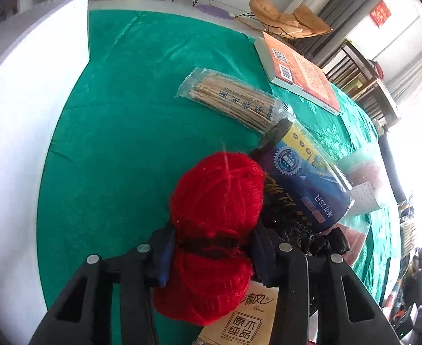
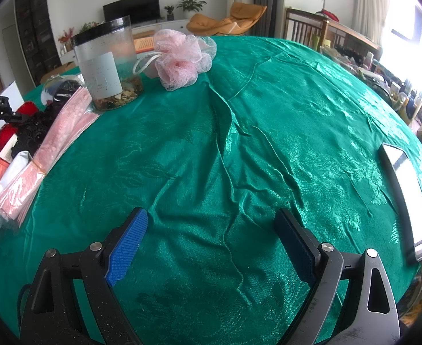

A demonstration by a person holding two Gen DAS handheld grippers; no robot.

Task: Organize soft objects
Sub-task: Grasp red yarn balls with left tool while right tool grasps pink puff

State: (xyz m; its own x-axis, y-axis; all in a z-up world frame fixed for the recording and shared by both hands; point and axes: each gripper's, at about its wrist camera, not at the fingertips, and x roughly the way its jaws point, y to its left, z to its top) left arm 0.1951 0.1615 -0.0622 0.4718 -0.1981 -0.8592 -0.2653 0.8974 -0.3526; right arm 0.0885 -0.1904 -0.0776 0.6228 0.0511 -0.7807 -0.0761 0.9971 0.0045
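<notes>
A red yarn ball (image 1: 216,201) with a dark band round its waist lies on the green tablecloth (image 1: 119,143), partly on a beige tissue pack (image 1: 248,319). My left gripper (image 1: 214,244) is shut on the yarn, its pads pressing in at the band from both sides. In the right wrist view the red yarn ball (image 2: 28,108) shows at the far left beside a black lacy bundle (image 2: 35,132). A pink mesh bath pouf (image 2: 182,57) sits far across the cloth. My right gripper (image 2: 211,224) hangs open over bare cloth, holding nothing.
A blue cylindrical pack (image 1: 306,178), a bag of cotton swabs (image 1: 234,100) and an orange book (image 1: 300,74) lie beyond the yarn. A black-lidded jar (image 2: 107,63), a stack of pink bags (image 2: 53,149) and a phone (image 2: 406,198) are on the cloth.
</notes>
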